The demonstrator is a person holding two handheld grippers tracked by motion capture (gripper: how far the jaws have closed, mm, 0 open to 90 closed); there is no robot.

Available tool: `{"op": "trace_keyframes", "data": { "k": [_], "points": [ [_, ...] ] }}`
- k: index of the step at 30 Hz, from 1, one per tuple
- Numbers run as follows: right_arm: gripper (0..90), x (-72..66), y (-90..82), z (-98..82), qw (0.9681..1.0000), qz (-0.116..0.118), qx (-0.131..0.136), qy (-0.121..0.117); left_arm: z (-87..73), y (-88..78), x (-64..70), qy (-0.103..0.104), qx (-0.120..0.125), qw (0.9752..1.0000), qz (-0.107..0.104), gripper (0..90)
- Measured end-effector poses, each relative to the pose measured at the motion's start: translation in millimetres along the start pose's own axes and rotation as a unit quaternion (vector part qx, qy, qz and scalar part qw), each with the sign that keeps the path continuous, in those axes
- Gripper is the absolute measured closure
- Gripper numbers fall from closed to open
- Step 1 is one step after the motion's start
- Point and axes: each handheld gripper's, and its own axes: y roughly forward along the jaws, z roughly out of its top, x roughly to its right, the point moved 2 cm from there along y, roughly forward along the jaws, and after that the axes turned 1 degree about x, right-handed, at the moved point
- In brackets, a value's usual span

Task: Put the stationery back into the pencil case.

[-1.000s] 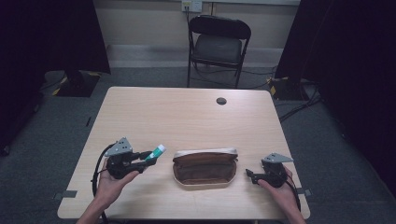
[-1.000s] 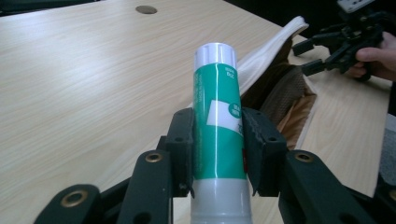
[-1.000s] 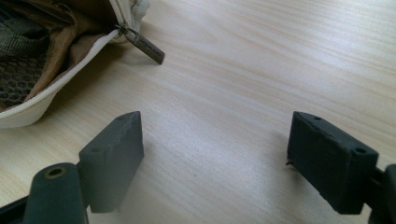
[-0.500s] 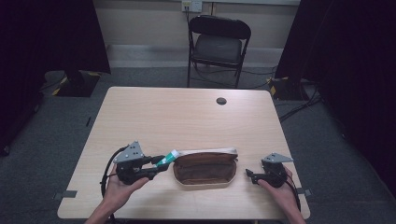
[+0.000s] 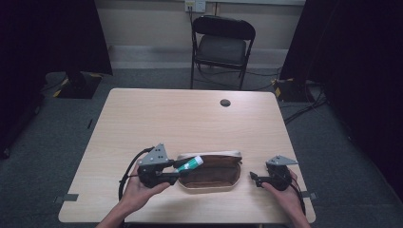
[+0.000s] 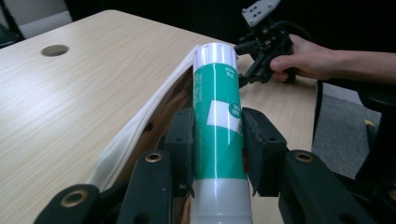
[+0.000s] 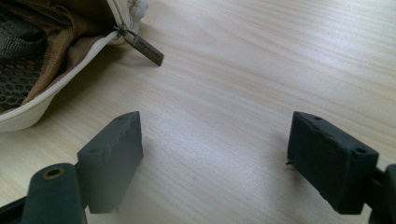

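The left gripper point(image 5: 178, 170) holds a green and white tube point(image 5: 189, 164). Its two black fingers point(image 6: 181, 140) press on the sides of the tube, one on each side, so they are closed tight around it. In the left gripper view the tube points away from the camera, with its white end point(image 6: 215, 52) out in front. The tube hangs over the left end of a brown pouch point(image 5: 211, 172) with a cream edge. The pouch is open on top and lies flat on the wooden surface point(image 5: 190, 118), near the person's side.

The right gripper point(image 5: 254, 178) sits just beside the right end of the pouch, but does not touch it. In the right gripper view its fingers point(image 7: 114, 156) stand wide apart with nothing between them, just above the bare wood. A small metal zip pull point(image 7: 144, 45) lies on the surface by the corner of the pouch, a little way in front of those fingers.

A hand point(image 5: 138, 192) holds the left gripper and another hand point(image 5: 285, 192) holds the right one. A small dark hole point(image 5: 225, 102) is in the far part of the surface. A black folding chair point(image 5: 222, 45) stands behind it.
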Motion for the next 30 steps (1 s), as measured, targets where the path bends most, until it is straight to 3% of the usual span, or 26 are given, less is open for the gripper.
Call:
{"op": "trace_keyframes", "data": {
  "k": [3,5,9,19,24,26,30],
  "points": [
    [17.3,-0.2,0.6,0.4,1.0000,-0.002,0.001,0.000,0.5,9.9,1.9,0.002,-0.007,0.9999,-0.009,65.9],
    [17.3,-0.2,0.6,0.4,1.0000,-0.002,0.000,0.000,-1.1,17.6,2.8,-0.011,-0.009,0.9998,-0.015,65.9],
    [17.3,-0.3,0.6,0.4,1.0000,-0.002,0.000,0.000,-3.2,25.9,3.5,-0.005,-0.023,0.9997,-0.010,65.9],
    [17.4,-0.2,0.6,0.4,1.0000,-0.002,0.001,0.000,-18.3,49.8,-6.5,-0.020,-0.060,0.9979,-0.017,65.9],
    [17.4,-0.2,0.6,0.4,1.0000,-0.002,0.000,0.000,-21.8,61.1,-13.3,-0.024,-0.076,0.9968,-0.001,65.8],
    [17.3,-0.2,0.6,0.4,1.0000,-0.002,0.001,0.000,-23.7,65.7,-16.7,-0.013,-0.089,0.9959,0.007,65.8],
    [17.4,-0.2,0.6,0.4,1.0000,-0.002,0.000,0.000,-27.2,71.1,-25.5,-0.013,-0.096,0.9950,0.022,65.8]
  ]
}}
